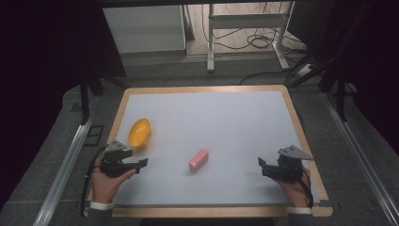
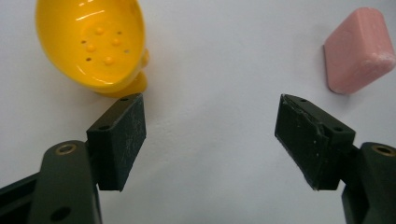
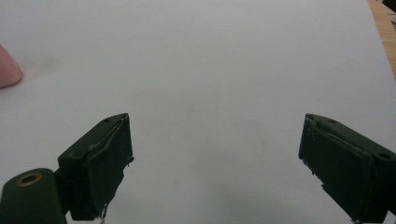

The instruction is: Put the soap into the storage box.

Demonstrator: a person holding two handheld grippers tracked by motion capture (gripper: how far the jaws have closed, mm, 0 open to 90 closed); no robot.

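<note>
A pink soap bar (image 1: 198,160) lies near the middle of the white table top (image 1: 211,117). A yellow perforated soap dish (image 1: 139,133) sits at the left side. My left gripper (image 1: 141,165) rests just in front of the dish, held by a hand, jaws open and empty. The left gripper view has the dish (image 2: 93,44) at upper left, the soap (image 2: 359,51) at upper right, and the gripper (image 2: 210,140) wide apart between them. My right gripper (image 1: 261,165) rests at the right front, open and empty. In its own view the gripper (image 3: 215,163) faces bare surface, the soap's tip (image 3: 8,70) at far left.
A wooden rim (image 1: 301,122) borders the table top. Metal rails (image 1: 66,165) run along both sides below it. A white table frame (image 1: 244,28) and cables stand on the floor beyond the far edge.
</note>
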